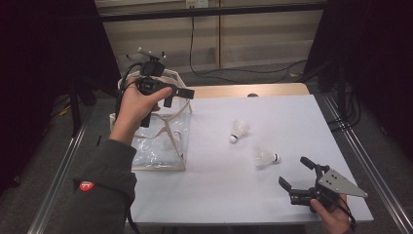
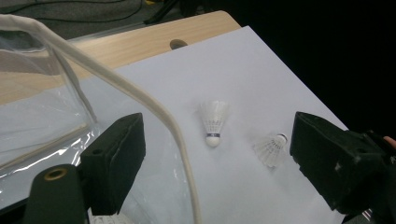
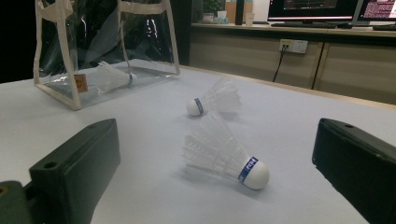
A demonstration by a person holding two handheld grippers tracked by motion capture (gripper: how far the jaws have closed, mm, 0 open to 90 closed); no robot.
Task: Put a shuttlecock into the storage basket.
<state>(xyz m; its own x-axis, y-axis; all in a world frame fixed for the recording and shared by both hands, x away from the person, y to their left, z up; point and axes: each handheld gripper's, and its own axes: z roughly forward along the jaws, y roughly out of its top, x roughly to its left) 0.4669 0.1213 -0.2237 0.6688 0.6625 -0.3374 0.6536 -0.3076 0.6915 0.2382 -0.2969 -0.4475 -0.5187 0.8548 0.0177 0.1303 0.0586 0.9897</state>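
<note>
A clear plastic bag (image 1: 158,148) with beige trim stands on the left of the white table (image 1: 272,112). My left gripper (image 1: 178,96) hovers over the bag's mouth, open, with nothing between its jaws. In the left gripper view the bag's beige rim (image 2: 140,98) curves between the left gripper's (image 2: 217,123) jaws. Two white shuttlecocks lie on the table, one in the middle (image 1: 239,129) and one nearer the front right (image 1: 265,157). My right gripper (image 1: 293,171) rests open at the front right, pointing at the nearer shuttlecock (image 3: 224,154). Another shuttlecock (image 3: 109,77) lies inside the bag (image 3: 100,37).
A bare wooden strip (image 1: 248,90) with a hole runs along the table's far edge. Cables (image 1: 234,73) trail on the floor beyond it. Dark curtains flank both sides. The table's front edge passes just under my right hand.
</note>
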